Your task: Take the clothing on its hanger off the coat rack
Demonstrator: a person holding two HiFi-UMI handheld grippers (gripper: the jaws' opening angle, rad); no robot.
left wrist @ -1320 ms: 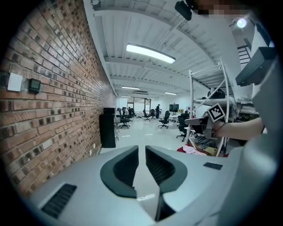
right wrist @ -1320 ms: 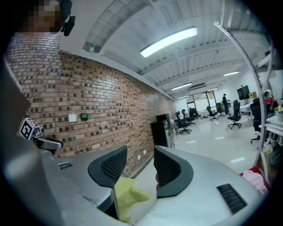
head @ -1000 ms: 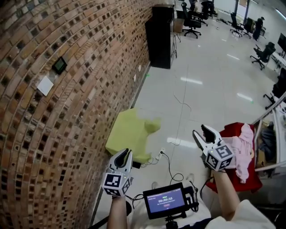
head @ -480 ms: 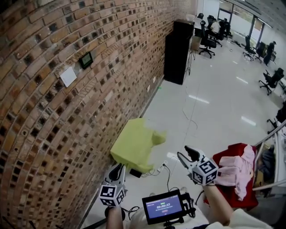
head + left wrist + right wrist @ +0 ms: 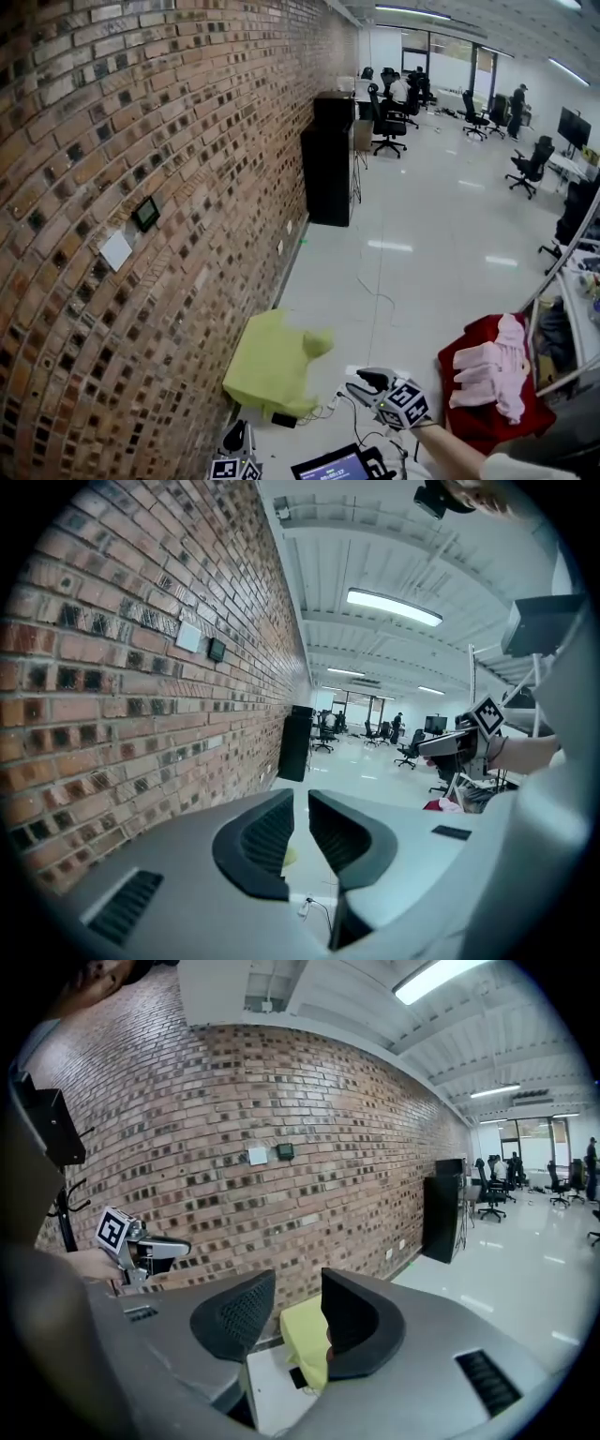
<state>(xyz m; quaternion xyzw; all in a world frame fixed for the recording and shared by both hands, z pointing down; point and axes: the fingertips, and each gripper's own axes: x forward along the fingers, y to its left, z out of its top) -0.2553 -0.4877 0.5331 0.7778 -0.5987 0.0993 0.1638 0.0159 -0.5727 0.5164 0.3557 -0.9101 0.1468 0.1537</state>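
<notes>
Clothing (image 5: pixel 489 367) lies right of the right claw (image 5: pixel 362 382), whose empty jaws, apart, just narrowed.

Left gripper (image 5: pixel 238 433): sits lower in the head view than a second ago, now half cut by the bottom edge.
Right gripper (image 5: pixel 359 384): has dropped and swung left, away from the red and pink clothing (image 5: pixel 487 380). Its jaws have just been closing, with nothing between them.
Screen (image 5: pixel 328 466): has slid down, so only its top edge shows.
Outlook: tipped upward, so the ceiling lights (image 5: pixel 412 11) now appear.
</notes>
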